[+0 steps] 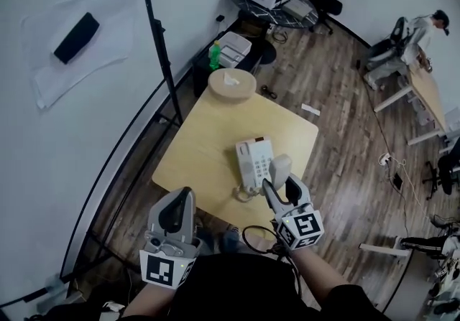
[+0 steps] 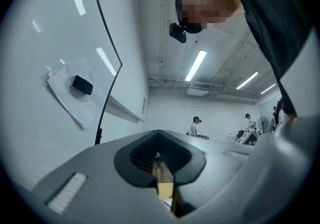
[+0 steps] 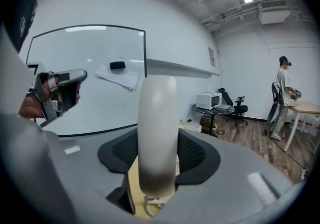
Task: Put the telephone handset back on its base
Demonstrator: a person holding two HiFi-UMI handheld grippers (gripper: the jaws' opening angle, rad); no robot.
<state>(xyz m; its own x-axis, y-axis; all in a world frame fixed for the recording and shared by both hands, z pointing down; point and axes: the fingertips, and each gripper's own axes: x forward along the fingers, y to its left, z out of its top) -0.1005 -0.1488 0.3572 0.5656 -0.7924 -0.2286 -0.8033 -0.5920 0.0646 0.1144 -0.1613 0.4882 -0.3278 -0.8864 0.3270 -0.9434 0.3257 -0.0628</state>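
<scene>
Pale wooden desk [image 1: 208,143]: we see its white telephone base [image 1: 253,163] only overhead. Right gripper [image 3: 159,160] jaws clamp the cream handset [image 3: 157,118]; left gripper [image 2: 161,167] jaws are together, empty.

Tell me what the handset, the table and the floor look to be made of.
Handset: likely plastic, off-white, smooth, with a soft sheen along its back.
Table: looks like pale wood or laminate, matte; an even yellowish top, grain too fine to tell.
Floor: wood or wood-look planks, brown, slightly glossy; plank seams and streaked tones show.
</scene>
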